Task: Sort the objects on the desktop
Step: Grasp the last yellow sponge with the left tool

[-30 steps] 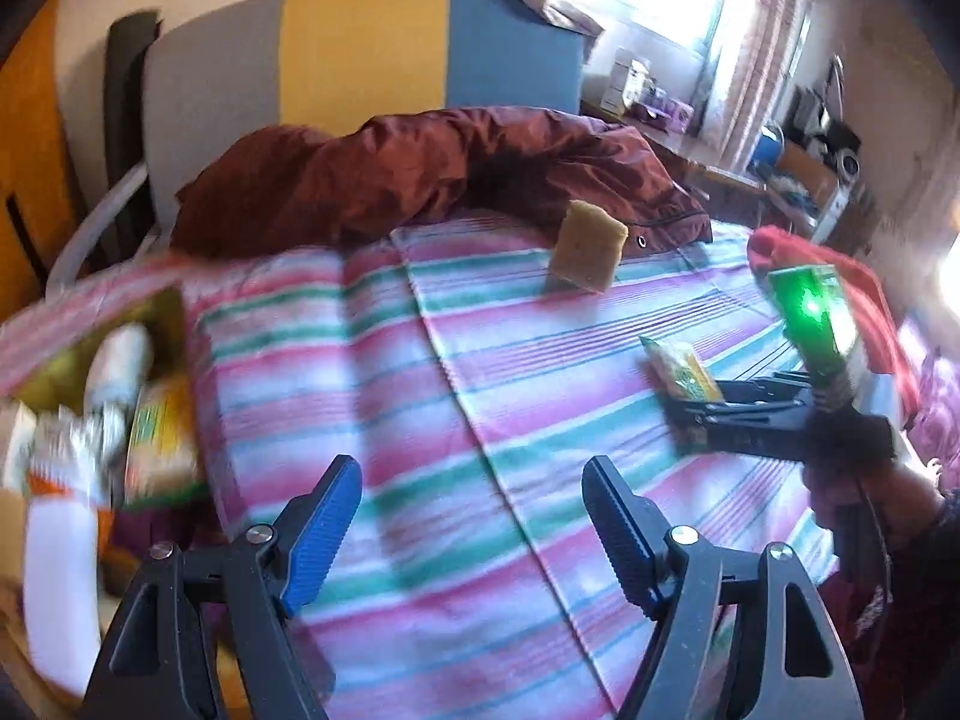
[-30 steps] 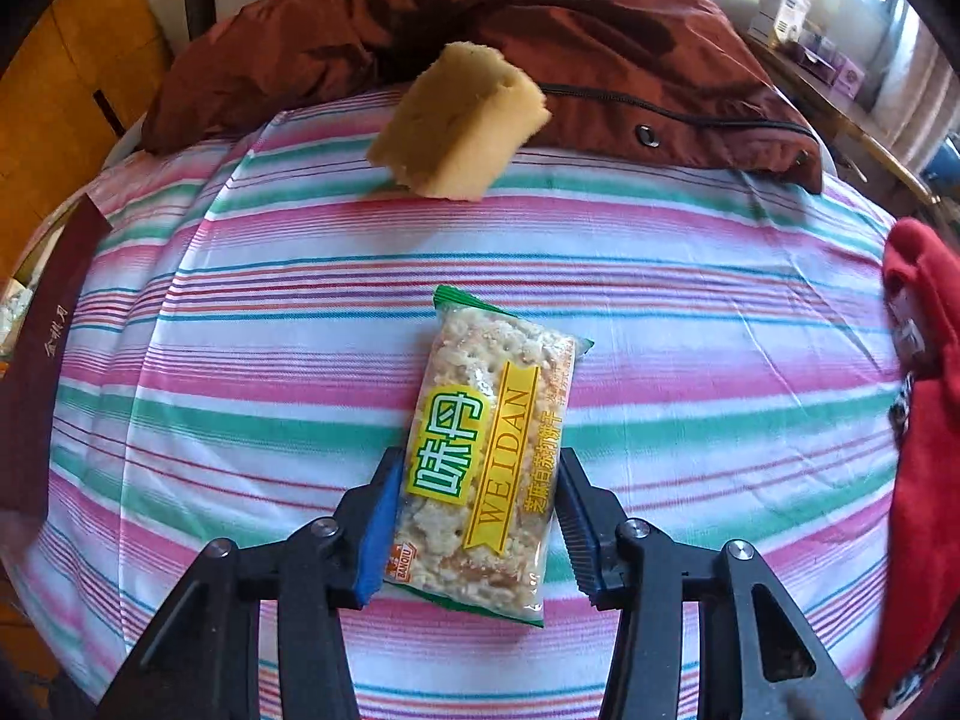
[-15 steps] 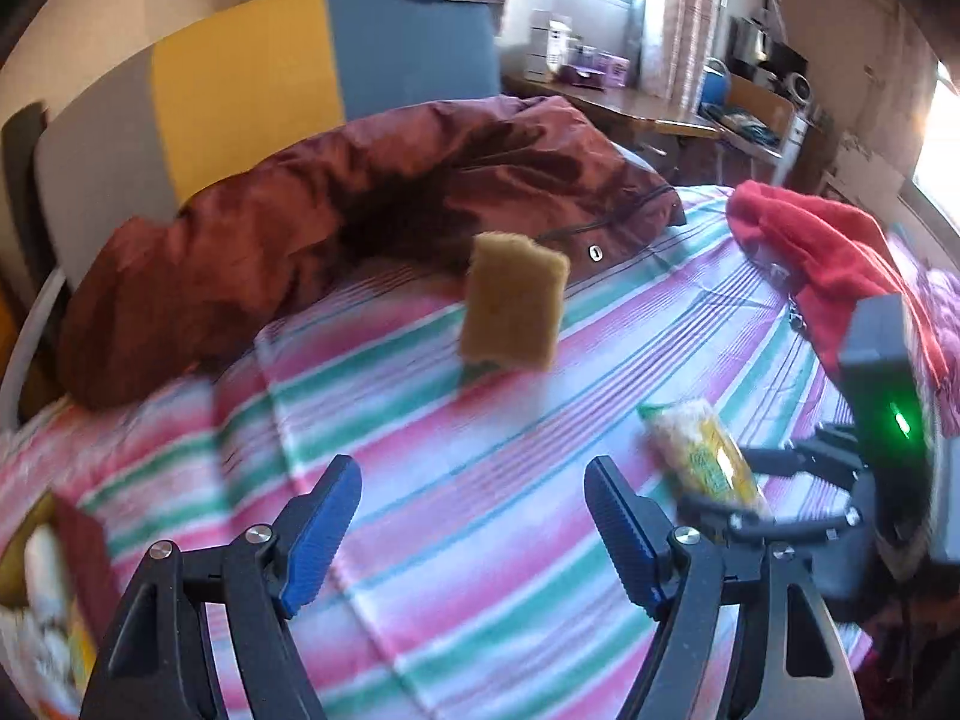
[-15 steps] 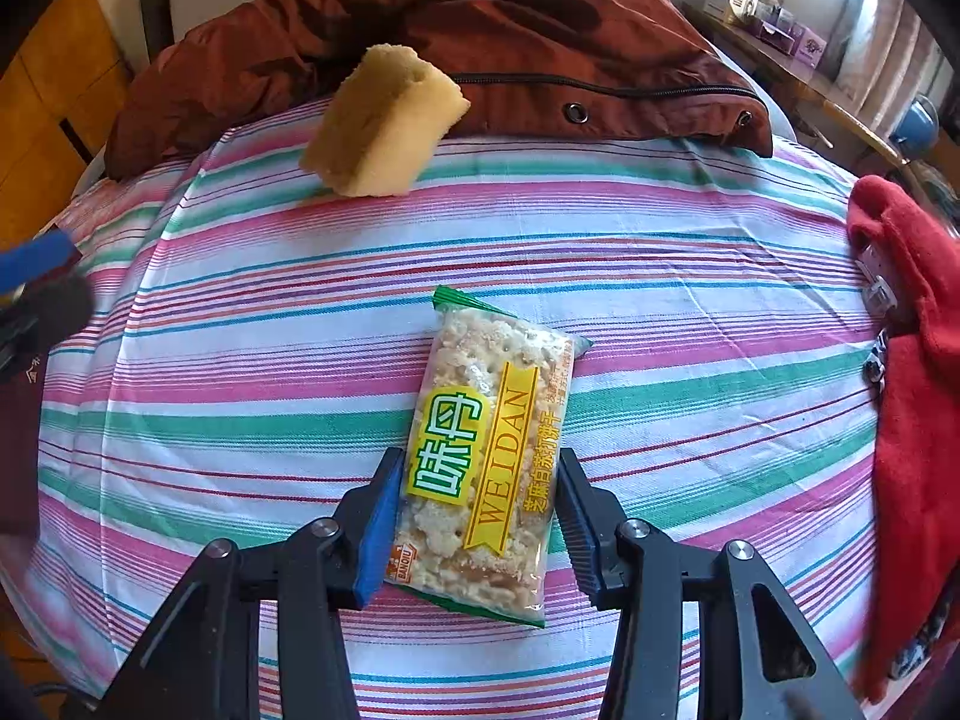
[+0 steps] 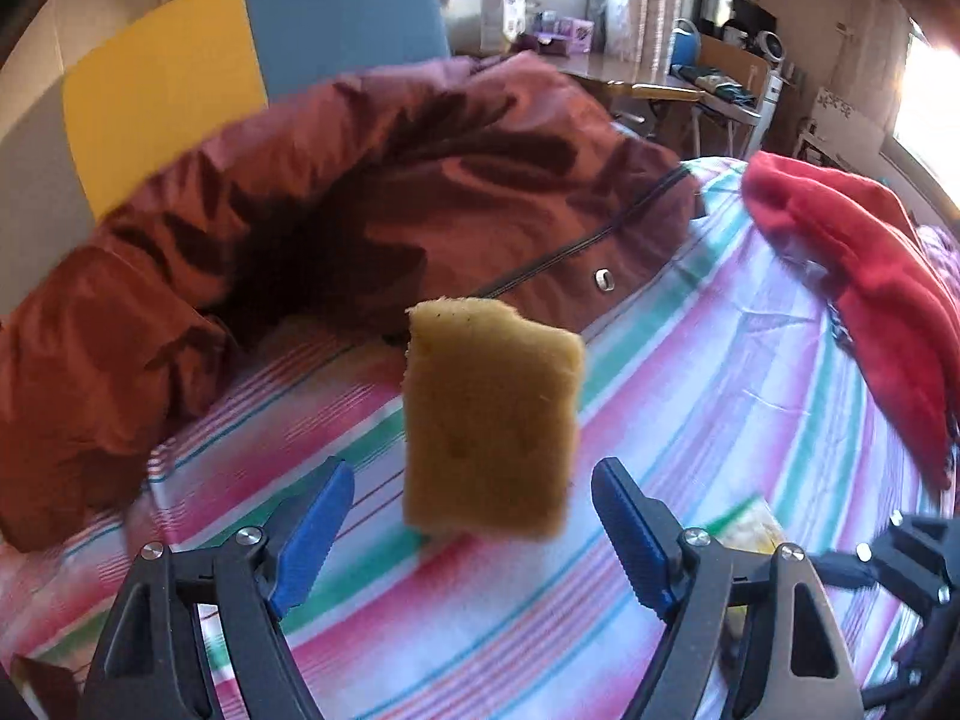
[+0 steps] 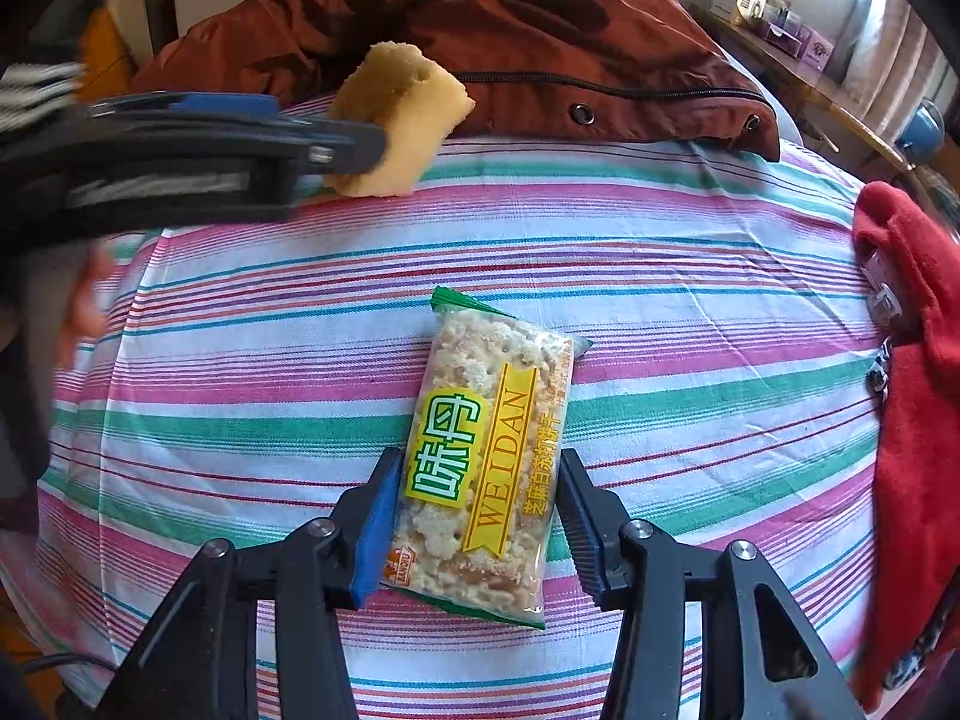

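Note:
A yellow sponge (image 5: pixel 489 420) stands tilted on the striped cloth (image 5: pixel 690 396), propped against a brown jacket (image 5: pixel 336 192). My left gripper (image 5: pixel 474 534) is open, its blue pads on either side of the sponge's lower part, not touching it. It also shows in the right wrist view (image 6: pixel 360 147), reaching the sponge (image 6: pixel 402 120) from the left. My right gripper (image 6: pixel 477 525) is shut on a snack packet (image 6: pixel 492 438) labelled WEIDAN, which lies flat over the cloth (image 6: pixel 690 312).
A red garment (image 5: pixel 864 282) lies at the cloth's right side, also visible in the right wrist view (image 6: pixel 918 372). The brown jacket (image 6: pixel 480 30) covers the far edge. A desk with boxes (image 5: pixel 600 42) stands behind.
My left gripper has swung right and forward from the box of items to the sponge, which now sits between its open pads. The right gripper keeps hold of the packet, nearly still.

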{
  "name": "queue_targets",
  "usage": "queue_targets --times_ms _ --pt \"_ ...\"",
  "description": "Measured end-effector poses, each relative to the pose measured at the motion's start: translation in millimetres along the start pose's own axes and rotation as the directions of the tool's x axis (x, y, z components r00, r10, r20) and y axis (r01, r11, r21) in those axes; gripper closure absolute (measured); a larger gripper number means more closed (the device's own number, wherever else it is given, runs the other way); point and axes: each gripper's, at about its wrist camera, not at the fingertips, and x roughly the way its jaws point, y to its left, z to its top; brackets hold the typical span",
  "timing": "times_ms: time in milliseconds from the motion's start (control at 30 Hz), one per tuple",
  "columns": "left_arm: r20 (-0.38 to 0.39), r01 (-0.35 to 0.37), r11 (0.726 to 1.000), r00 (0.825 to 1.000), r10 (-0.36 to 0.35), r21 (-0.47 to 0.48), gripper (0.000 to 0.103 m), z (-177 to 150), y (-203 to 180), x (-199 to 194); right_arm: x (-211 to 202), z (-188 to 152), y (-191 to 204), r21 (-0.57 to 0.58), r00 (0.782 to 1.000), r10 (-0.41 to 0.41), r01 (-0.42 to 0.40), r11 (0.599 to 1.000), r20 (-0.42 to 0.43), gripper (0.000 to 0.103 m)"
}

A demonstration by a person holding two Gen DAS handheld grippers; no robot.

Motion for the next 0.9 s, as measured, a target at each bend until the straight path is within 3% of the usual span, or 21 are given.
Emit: queue_targets --times_ms 100,200,233,400,567,700,900 --pt "-0.040 -0.039 0.999 0.998 0.040 0.007 0.021 2.8 0.7 19.2 0.1 1.3 1.7 -0.005 1.000 -0.004 0.004 1.000 0.001 0.052" --pt "-0.060 0.029 0.994 0.998 -0.036 -0.107 0.021 1.3 17.5 31.9 -0.7 2.3 3.9 -0.010 1.000 -0.006 0.006 1.000 0.003 0.052" --pt "-0.033 0.031 0.991 0.999 -0.036 -0.127 0.022 0.5 20.5 29.2 -2.4 -0.5 2.3 -0.012 1.000 -0.006 0.006 1.000 0.004 0.052" --pt "-0.058 -0.031 0.993 0.998 0.025 -0.112 0.024 -2.6 19.7 32.0 -5.5 -5.4 -1.1 -0.019 1.000 -0.009 0.009 1.000 0.006 0.052" --pt "-0.080 -0.001 0.984 0.997 -0.014 -0.180 0.023 1.4 29.6 28.9 -13.4 -8.5 1.0 -0.018 1.000 -0.013 0.013 1.000 0.010 0.052" --pt "-0.048 -0.025 0.990 0.999 0.018 -0.138 0.023 2.7 31.4 21.1 -14.7 -7.3 6.5 -0.019 1.000 -0.014 0.014 1.000 0.011 0.051" --pt "-0.021 0.008 0.996 1.000 -0.010 -0.092 0.022 3.1 29.0 18.4 -12.9 -7.4 7.2 -0.019 1.000 -0.017 0.017 1.000 0.011 0.049"
